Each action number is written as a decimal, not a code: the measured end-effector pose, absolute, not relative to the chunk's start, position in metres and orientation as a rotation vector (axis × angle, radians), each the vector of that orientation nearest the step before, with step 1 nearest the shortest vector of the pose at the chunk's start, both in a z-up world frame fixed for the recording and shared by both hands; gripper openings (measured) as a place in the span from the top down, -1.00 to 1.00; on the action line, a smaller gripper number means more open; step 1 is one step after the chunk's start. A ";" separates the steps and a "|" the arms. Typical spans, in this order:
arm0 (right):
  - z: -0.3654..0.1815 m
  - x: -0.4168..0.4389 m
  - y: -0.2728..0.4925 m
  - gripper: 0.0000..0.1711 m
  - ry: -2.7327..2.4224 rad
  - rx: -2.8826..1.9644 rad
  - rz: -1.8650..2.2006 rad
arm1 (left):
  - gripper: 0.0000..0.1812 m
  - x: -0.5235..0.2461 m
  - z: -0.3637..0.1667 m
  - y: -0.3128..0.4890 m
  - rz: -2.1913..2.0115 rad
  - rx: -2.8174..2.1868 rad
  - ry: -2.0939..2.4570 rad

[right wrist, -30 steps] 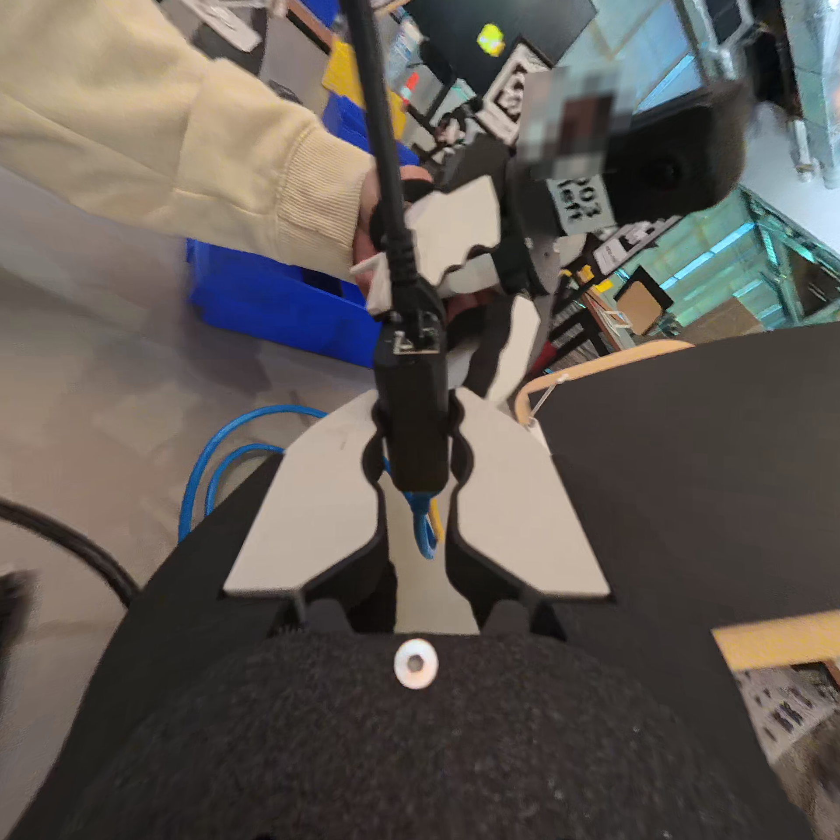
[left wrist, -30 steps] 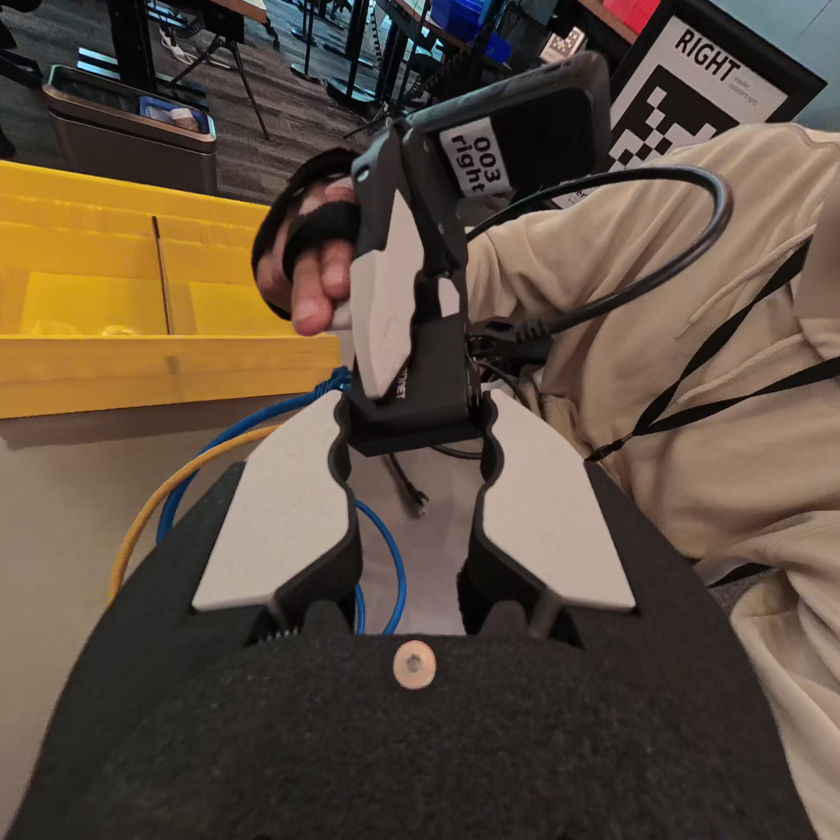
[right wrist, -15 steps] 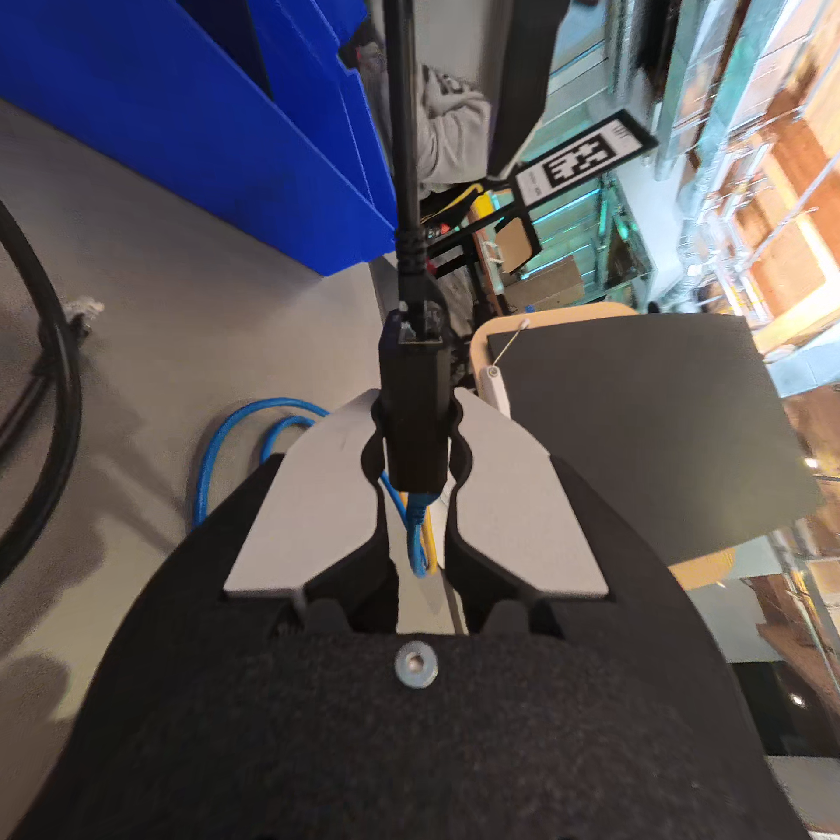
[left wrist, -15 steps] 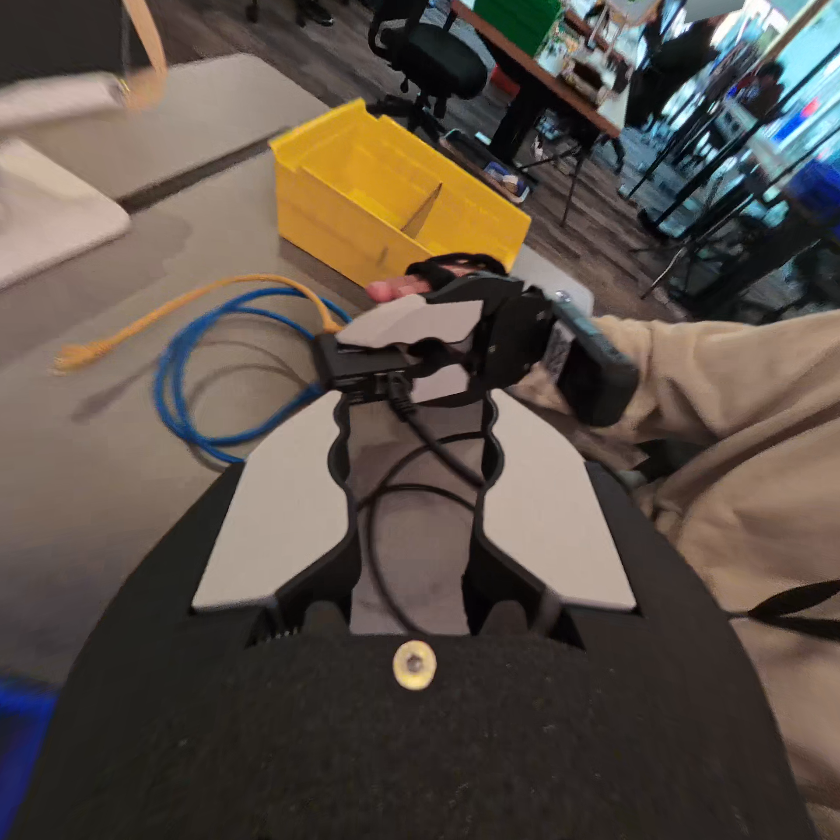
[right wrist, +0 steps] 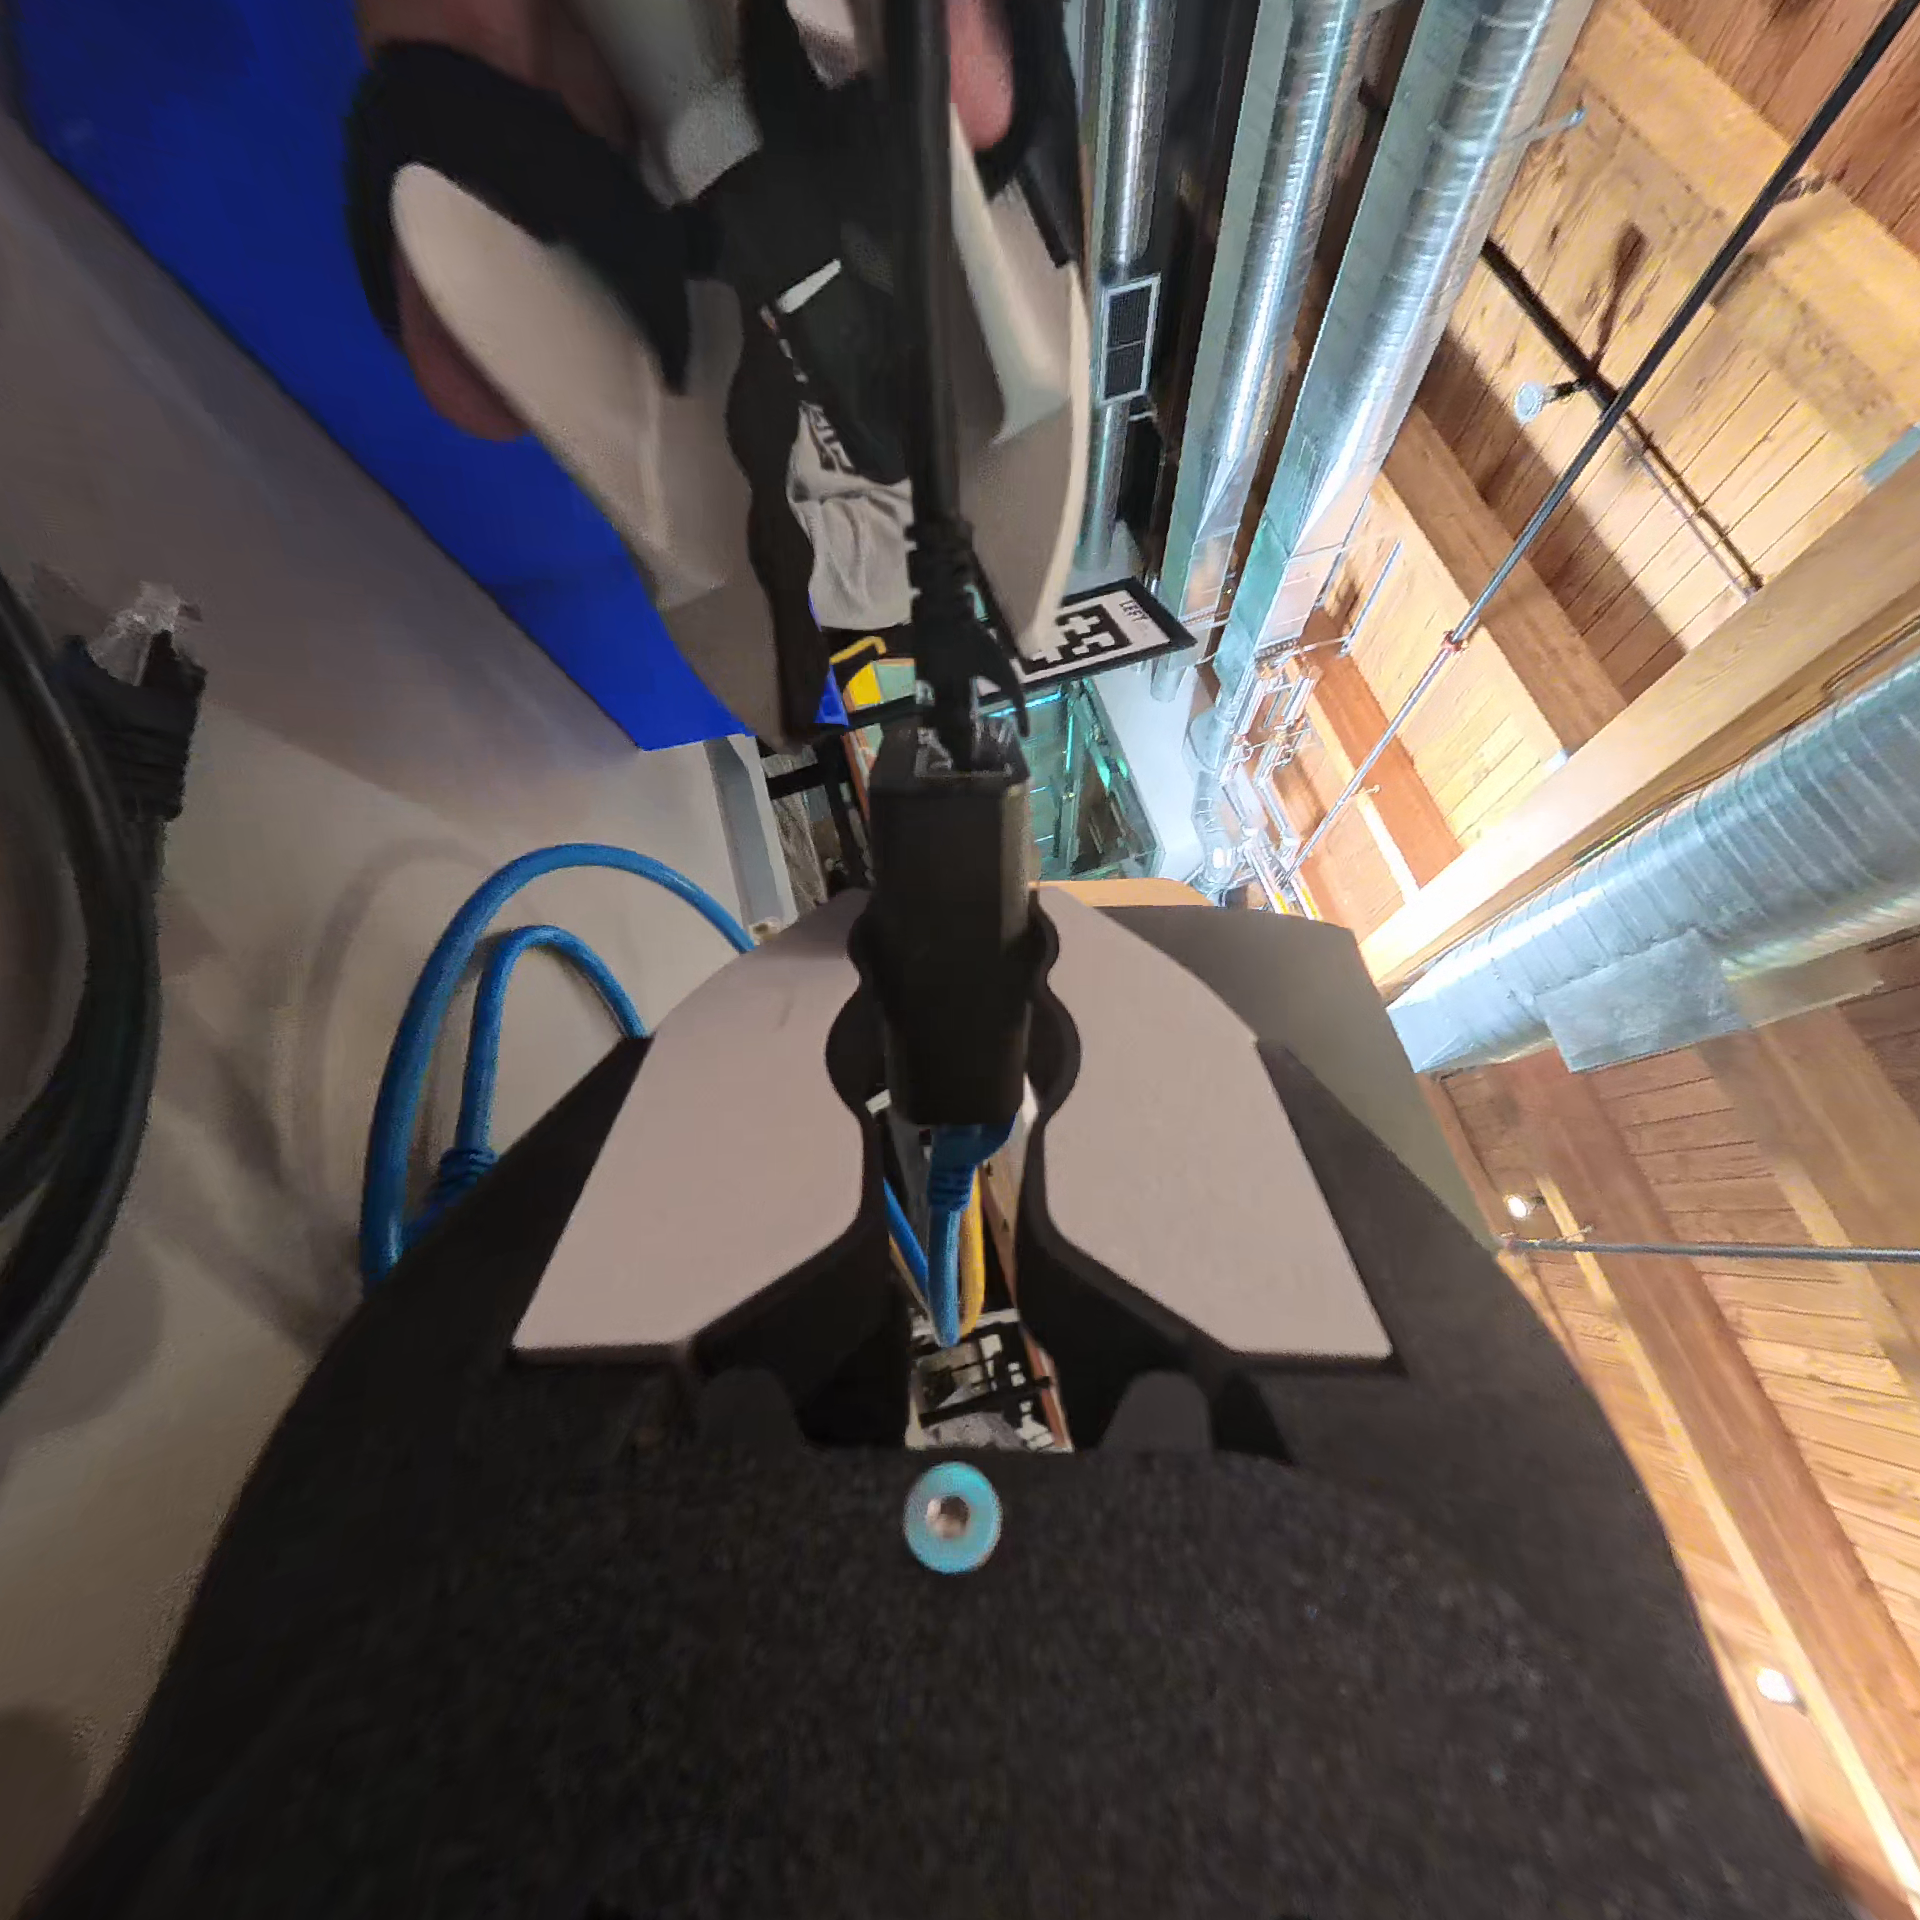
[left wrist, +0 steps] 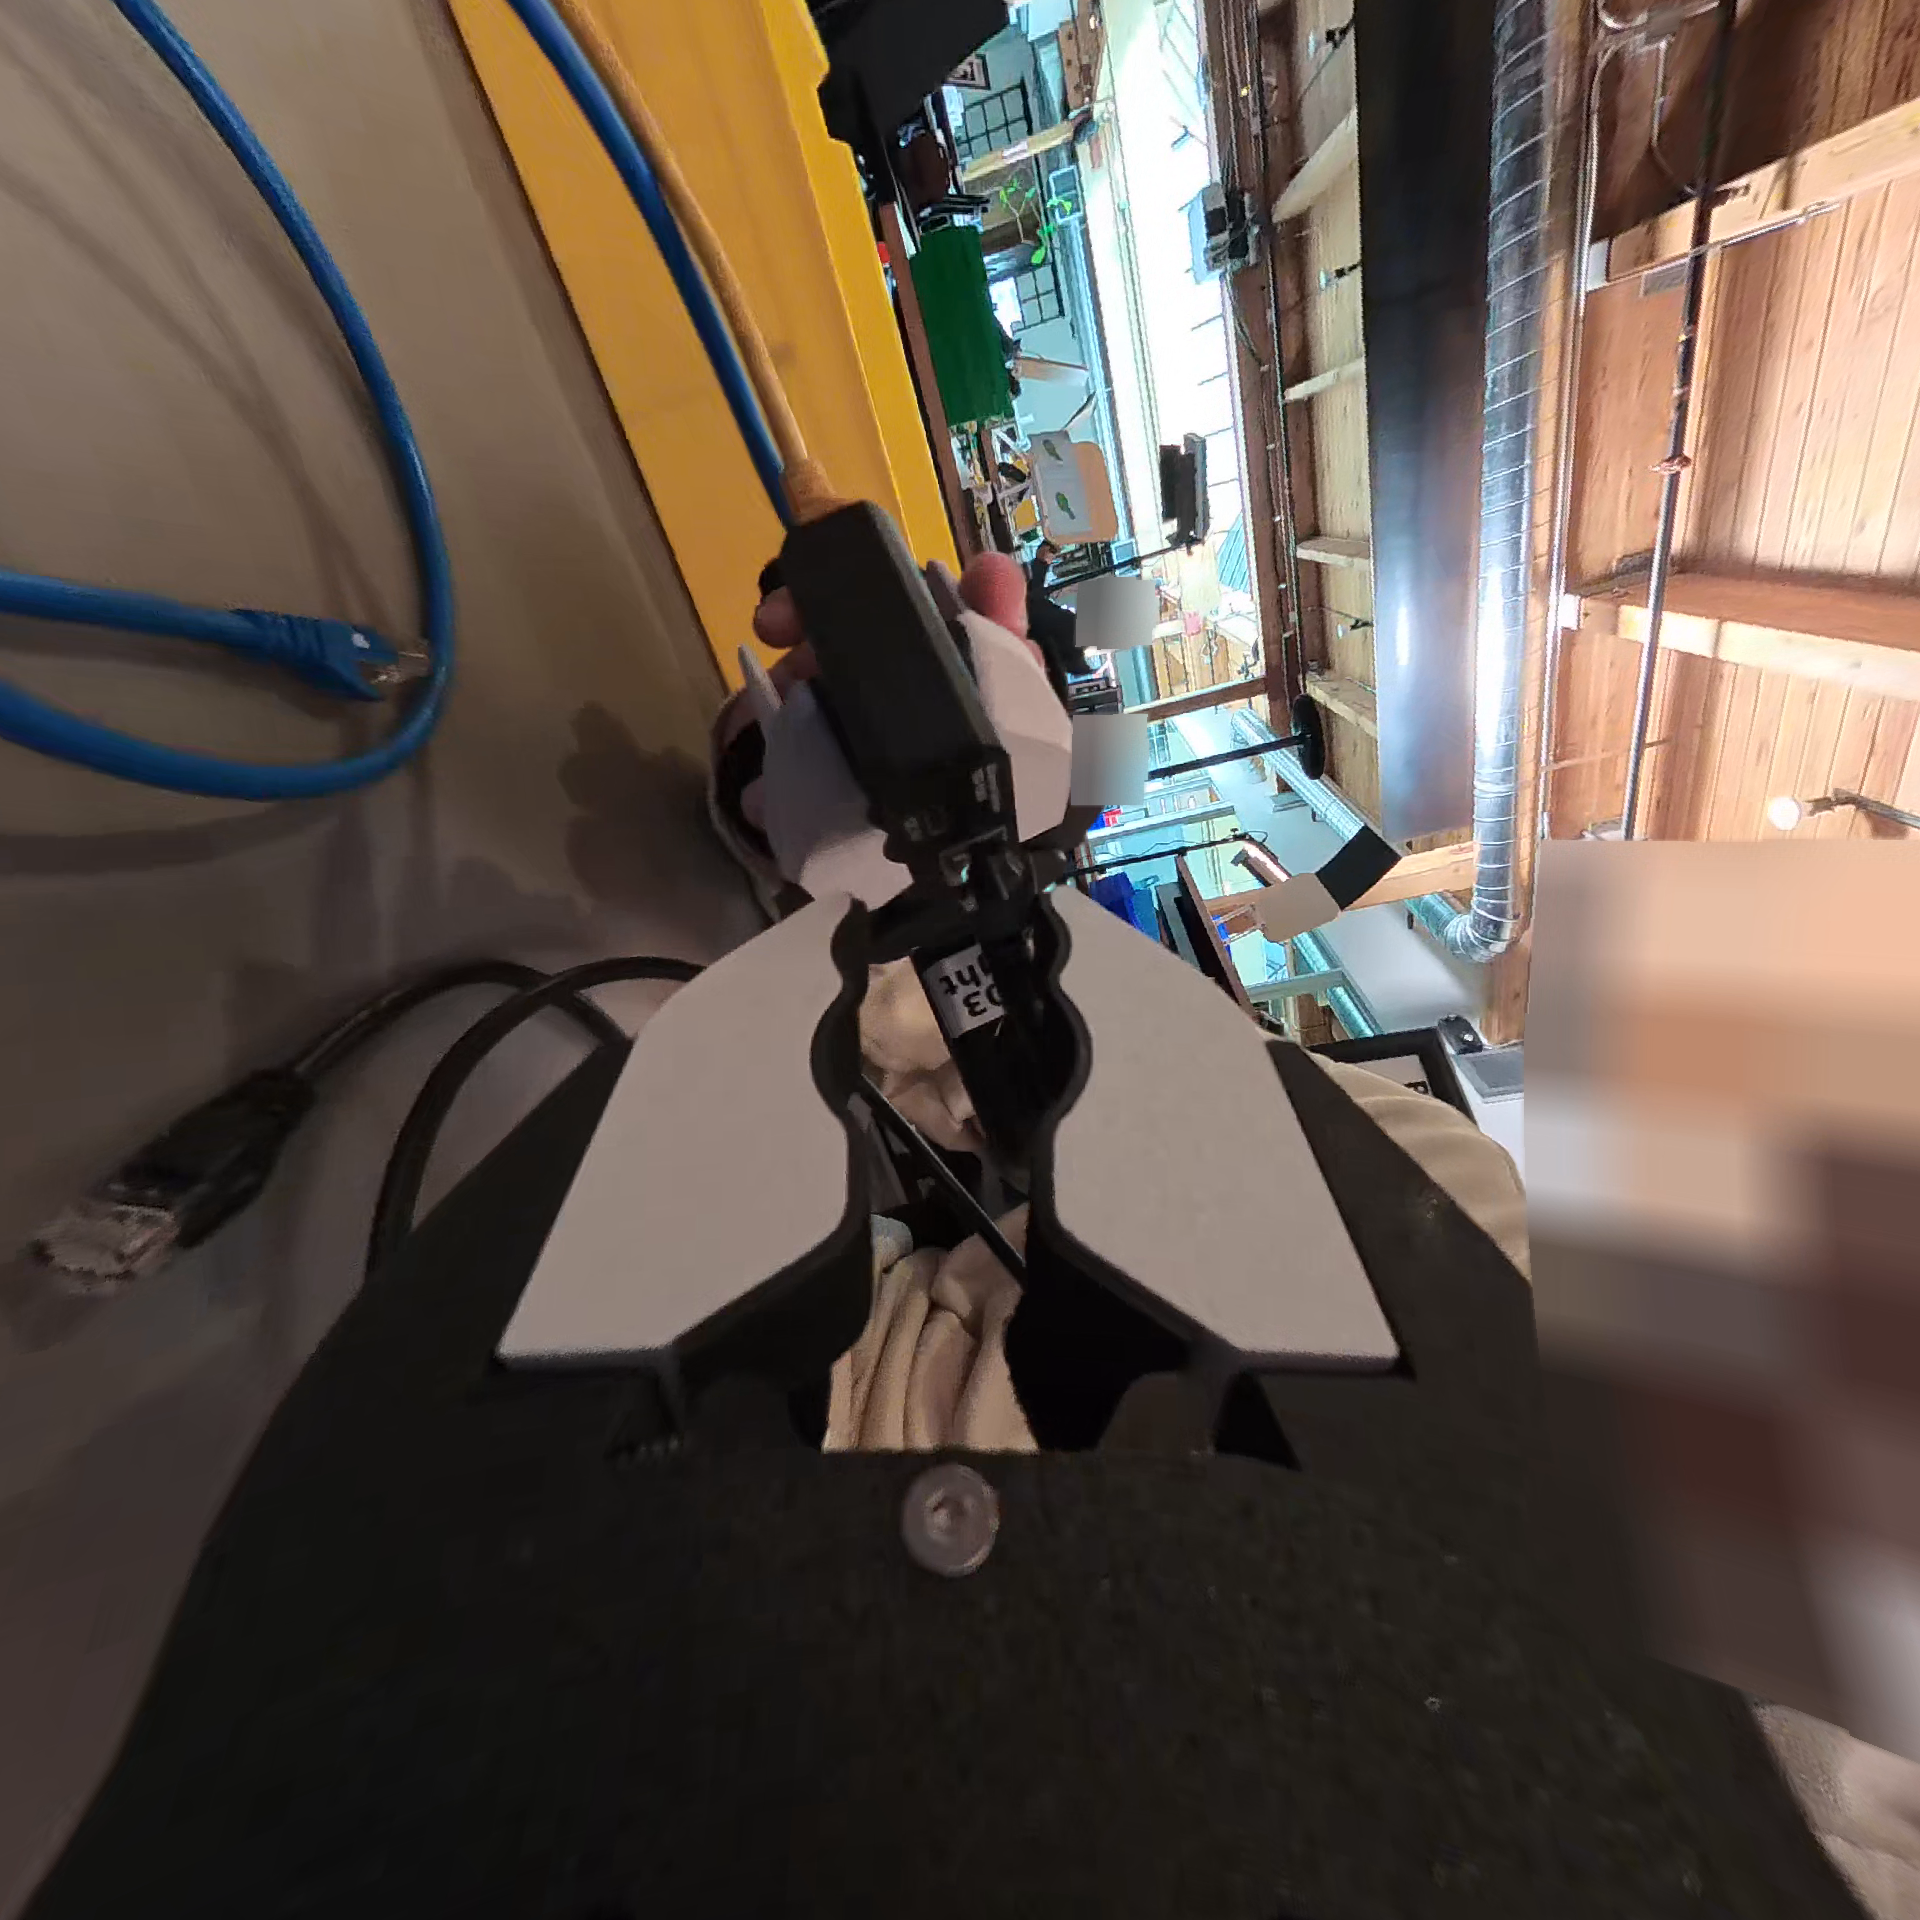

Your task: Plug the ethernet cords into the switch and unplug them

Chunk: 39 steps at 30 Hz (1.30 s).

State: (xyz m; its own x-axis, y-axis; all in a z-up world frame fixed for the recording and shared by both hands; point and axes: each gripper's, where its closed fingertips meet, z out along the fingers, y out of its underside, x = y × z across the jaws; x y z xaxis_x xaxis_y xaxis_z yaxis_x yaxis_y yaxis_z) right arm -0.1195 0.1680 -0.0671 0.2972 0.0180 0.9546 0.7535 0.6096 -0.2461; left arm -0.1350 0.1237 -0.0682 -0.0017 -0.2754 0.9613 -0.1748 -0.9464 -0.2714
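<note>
- Above the grey table (left wrist: 156, 935), the right gripper (right wrist: 951, 997) pinches the black switch (right wrist: 951, 935) by its narrow body, lifted clear of the surface.
- The left gripper (left wrist: 956, 935) has its fingers spread around a black cord (right wrist: 935, 436) at the switch's near end; they sit close to the cord, but no firm pinch shows.
- That black cord's plug (right wrist: 961, 675) sits in a port, and at the far end a yellow cord (left wrist: 727, 312) and a blue cord (left wrist: 644, 229) are also plugged in.
- Progress looks partial: three plugs are seated, while a loose blue plug (left wrist: 353, 655) and a loose black plug (left wrist: 135, 1195) lie on the table, so either plugging or unplugging remains.
- Nearby are a yellow bin (left wrist: 727, 260) just behind the cords and a blue bin (right wrist: 312, 312) on the other side.
- The blue loops (right wrist: 457, 1039) trail close under the right gripper and could snag, and the person's sleeve (left wrist: 935, 1340) crowds the space behind the left gripper's fingers.
</note>
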 end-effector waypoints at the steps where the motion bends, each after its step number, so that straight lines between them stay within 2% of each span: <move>1: -0.067 -0.119 0.168 0.72 -1.186 -0.787 -0.571 | 0.68 -0.134 -0.069 0.124 -2.119 -2.170 0.490; 21: -0.069 -0.121 0.168 0.72 -1.217 -0.720 -0.644 | 0.76 -0.128 -0.070 0.121 -2.109 -2.208 0.479; 24: -0.071 -0.119 0.170 0.72 -1.221 -0.728 -0.649 | 0.85 -0.132 -0.068 0.122 -2.114 -2.205 0.478; 39: -0.075 -0.122 0.170 0.72 -1.246 -0.720 -0.707 | 0.86 -0.133 -0.076 0.122 -1.980 -2.253 0.580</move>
